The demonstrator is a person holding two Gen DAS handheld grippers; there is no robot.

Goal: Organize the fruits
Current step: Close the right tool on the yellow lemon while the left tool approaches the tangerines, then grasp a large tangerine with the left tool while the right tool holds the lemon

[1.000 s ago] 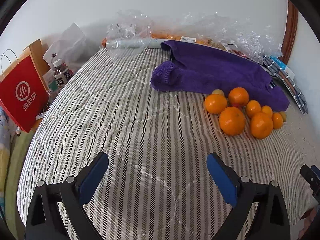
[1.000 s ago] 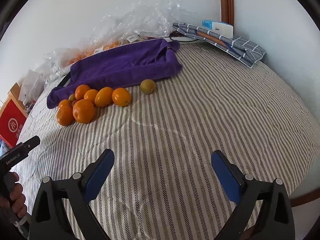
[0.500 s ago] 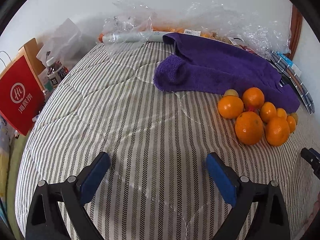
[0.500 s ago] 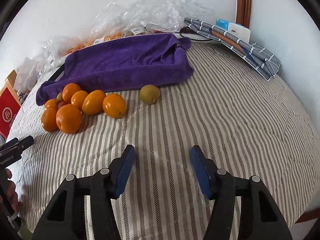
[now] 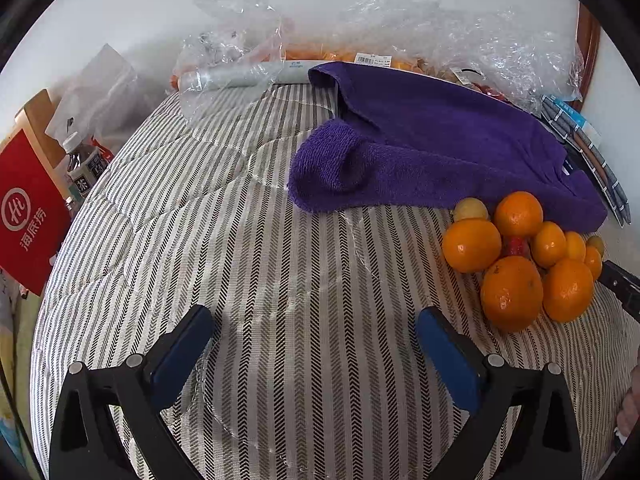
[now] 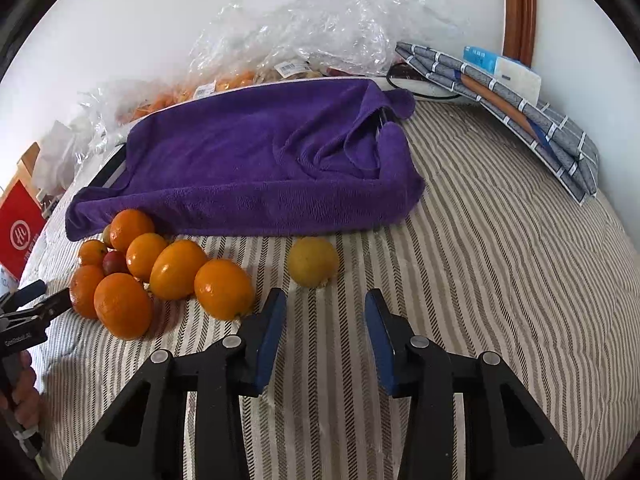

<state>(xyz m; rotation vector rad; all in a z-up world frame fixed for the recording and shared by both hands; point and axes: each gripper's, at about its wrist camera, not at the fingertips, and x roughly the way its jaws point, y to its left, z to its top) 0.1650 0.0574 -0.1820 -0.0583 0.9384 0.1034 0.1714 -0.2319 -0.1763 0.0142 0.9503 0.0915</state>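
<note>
A cluster of oranges [image 6: 160, 268] lies on the striped quilt in front of a purple towel [image 6: 256, 160], with a small red fruit [image 6: 115, 262] among them. A yellow-green fruit [image 6: 313, 262] lies apart to their right. My right gripper [image 6: 324, 312] is open, its jaws partly closed, empty, just short of that yellow fruit. In the left wrist view the oranges [image 5: 516, 256] are at the right and my left gripper [image 5: 316, 332] is wide open and empty over bare quilt, left of them. The left gripper's tip also shows in the right wrist view [image 6: 36, 300].
Crumpled clear plastic bags [image 6: 304, 28] with packed fruit line the back wall. A folded grey checked cloth [image 6: 520, 120] lies at the back right. A red paper bag [image 5: 28, 208] and a bottle [image 5: 86, 164] stand off the bed's left edge.
My right gripper has moved forward toward the yellow fruit and its jaws have narrowed. My left gripper has moved forward and closer to the oranges, still wide open.
</note>
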